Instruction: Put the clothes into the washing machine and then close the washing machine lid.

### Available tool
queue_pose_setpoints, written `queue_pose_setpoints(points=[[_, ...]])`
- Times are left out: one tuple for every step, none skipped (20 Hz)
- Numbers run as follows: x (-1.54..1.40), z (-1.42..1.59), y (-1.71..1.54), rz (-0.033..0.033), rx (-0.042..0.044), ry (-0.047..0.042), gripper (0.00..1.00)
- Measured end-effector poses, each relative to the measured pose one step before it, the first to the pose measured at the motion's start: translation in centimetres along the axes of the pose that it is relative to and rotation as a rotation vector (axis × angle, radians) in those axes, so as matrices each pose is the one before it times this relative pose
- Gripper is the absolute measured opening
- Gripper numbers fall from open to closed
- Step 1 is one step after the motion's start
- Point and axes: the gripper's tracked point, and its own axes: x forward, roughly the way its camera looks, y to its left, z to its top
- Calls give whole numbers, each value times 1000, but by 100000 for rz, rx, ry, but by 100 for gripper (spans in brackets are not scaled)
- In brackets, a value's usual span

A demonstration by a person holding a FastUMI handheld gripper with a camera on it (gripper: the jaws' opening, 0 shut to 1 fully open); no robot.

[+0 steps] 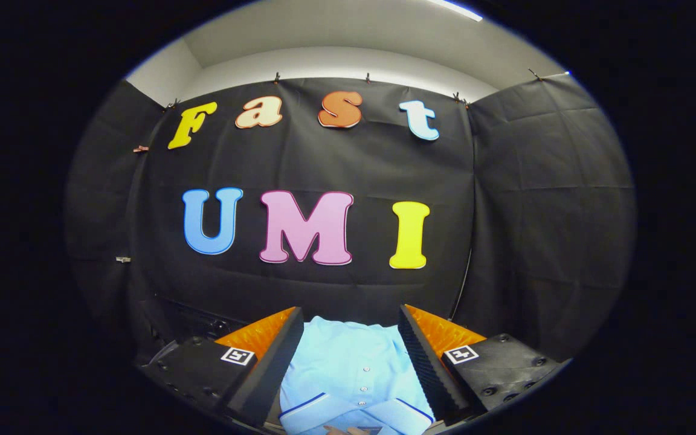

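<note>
A light blue shirt [351, 374] with a row of small buttons and dark-trimmed sleeves lies folded in the gap between my two fingers and runs on a little past their tips. My gripper [351, 313] is open wide, with one finger on each side of the shirt. Neither pad presses on the cloth as far as I can see. The shirt's near end is hidden below the fingers.
The black cloth wall of the booth stands close ahead and on both sides. A dark boxy thing [194, 317] sits low at the wall, left of the fingers. A thin cable [464, 284] hangs down the wall to the right.
</note>
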Motion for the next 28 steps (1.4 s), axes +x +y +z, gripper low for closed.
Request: queue_pose_setpoints(points=[[978, -742, -419, -1097, 331, 3000, 98], [1009, -845, -532, -1169, -146, 3517, 98], [1079, -903, -304, -1213, -446, 3453, 98], [937, -953, -370, -1132, -376, 3879, 98], [855, -906, -170, -346, 43, 3682, 98], [938, -876, 75, 672, 677, 3410, 98], [1021, -1109, 10, 325, 662, 4401, 98], [869, -859, -158, -599, 79, 3426, 98], [1101, -1027, -367, -979, -257, 4395, 98], [720, -809, -162, -673, -168, 3228, 98], [682, -866, -108, -177, 55, 3064, 99], [701, -870, -49, 453, 30, 2935, 99], [470, -785, -106, 287, -36, 2808, 99], [495, -486, -100, -75, -144, 2213, 99], [558, -413, -267, -671, -255, 2212, 99], [583, -590, -215, -1014, -602, 2533, 99], [437, -764, -287, -900, -822, 3279, 99], [451, -636, -53, -383, -1143, 2806, 99], [237, -659, -34, -107, -1317, 3321, 99], [266, -594, 171, 689, -354, 3821, 99], [-40, -36, 108, 1320, 1403, 1429, 99], [221, -31, -142, 692, 2392, 539, 99], [-115, 15, -23, 1053, 2615, 1584, 98], [-161, 123, 49, 608, 1479, 54, 98], [147, -81, 39, 230, -745, 291, 98], [-73, 112, 60, 444, -2257, 435, 98], [285, -33, 645, 2212, -1024, 347, 97], [316, 275, 365, 695, -412, -241, 77]])
